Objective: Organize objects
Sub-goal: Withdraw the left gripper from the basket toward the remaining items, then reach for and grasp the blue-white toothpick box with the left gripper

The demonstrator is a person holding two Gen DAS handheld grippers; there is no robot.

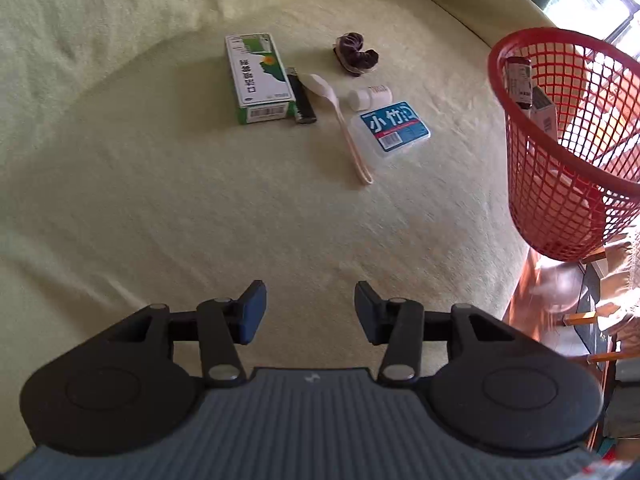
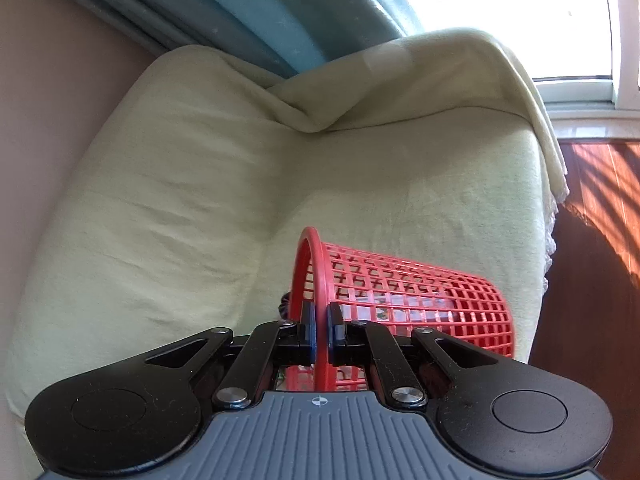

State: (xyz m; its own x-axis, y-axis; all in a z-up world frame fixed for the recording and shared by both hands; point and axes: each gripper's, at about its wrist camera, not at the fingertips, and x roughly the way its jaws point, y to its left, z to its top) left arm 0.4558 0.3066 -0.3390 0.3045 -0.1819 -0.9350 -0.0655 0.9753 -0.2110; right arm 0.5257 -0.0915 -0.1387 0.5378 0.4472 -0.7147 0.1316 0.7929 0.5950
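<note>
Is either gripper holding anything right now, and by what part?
The right gripper clamps the red basket by its rim. The left gripper is open and empty.

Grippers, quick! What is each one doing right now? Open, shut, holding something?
Left gripper: open, holding nothing, above the blanket.
Right gripper: shut on the red basket rim.

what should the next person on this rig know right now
Left gripper: open, empty, above the pale yellow blanket.
Right gripper: shut on the rim of the red plastic mesh basket.
Done: a dark bottle and a box are in the basket.
Left on the blanket: green-and-white carton, black lighter, white spoon, dark scrunchie, small white bottle, clear case with blue label.
</note>
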